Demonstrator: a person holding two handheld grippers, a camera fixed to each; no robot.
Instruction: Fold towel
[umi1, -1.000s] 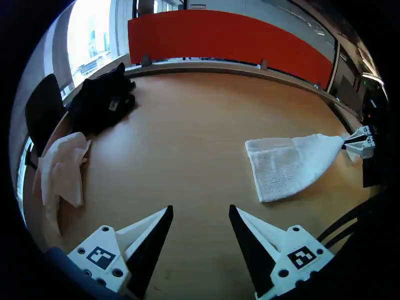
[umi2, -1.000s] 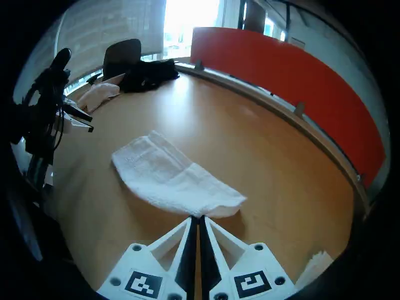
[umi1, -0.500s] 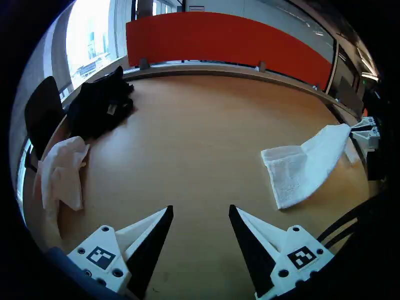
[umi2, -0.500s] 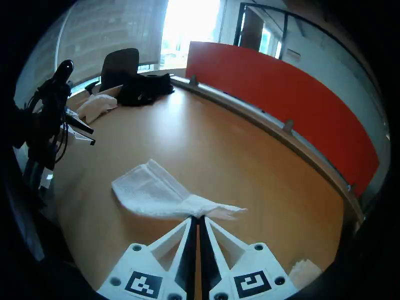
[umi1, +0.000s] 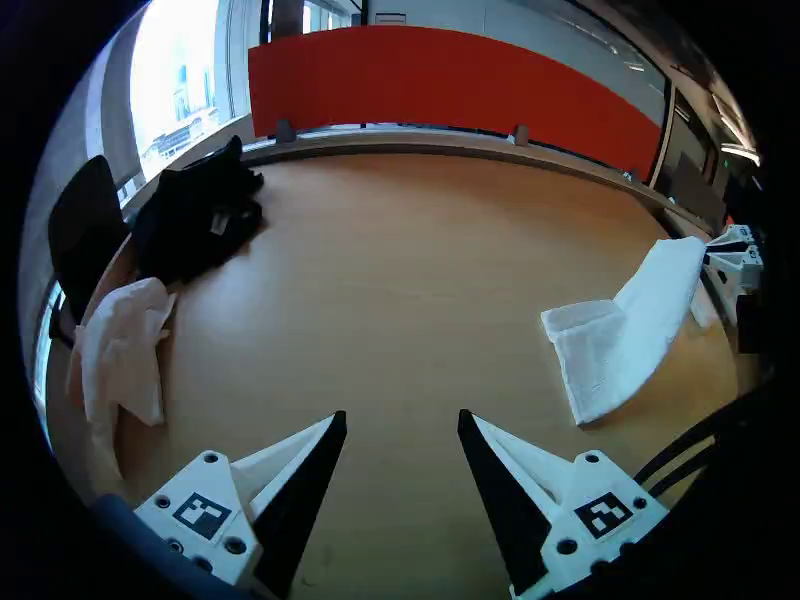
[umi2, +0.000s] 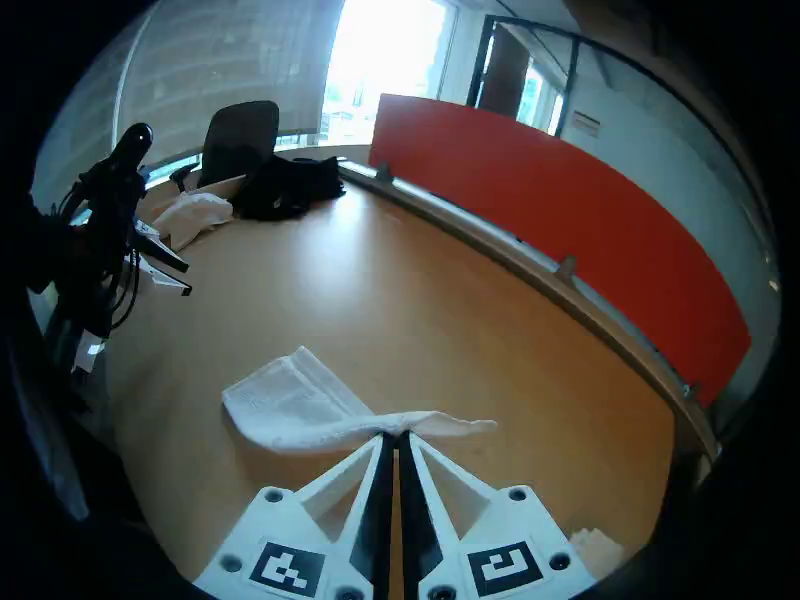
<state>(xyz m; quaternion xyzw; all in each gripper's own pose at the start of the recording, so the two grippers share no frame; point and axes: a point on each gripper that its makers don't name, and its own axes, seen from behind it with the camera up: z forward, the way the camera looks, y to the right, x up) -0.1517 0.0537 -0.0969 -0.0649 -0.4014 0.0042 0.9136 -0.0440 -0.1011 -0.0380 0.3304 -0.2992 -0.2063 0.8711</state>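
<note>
White towel (umi2: 290, 405) is pinched at one end by the right claw (umi2: 398, 438) — raised, probably, for folding over. Left claw (umi1: 400, 415) hovers spread, idle.

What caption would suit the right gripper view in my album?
A hand-held gripper, shut on one end of a white towel, holds that end up above a wooden table.

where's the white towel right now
In the left gripper view, the white towel sits far right on the table, one end lifted by the right gripper.
</note>
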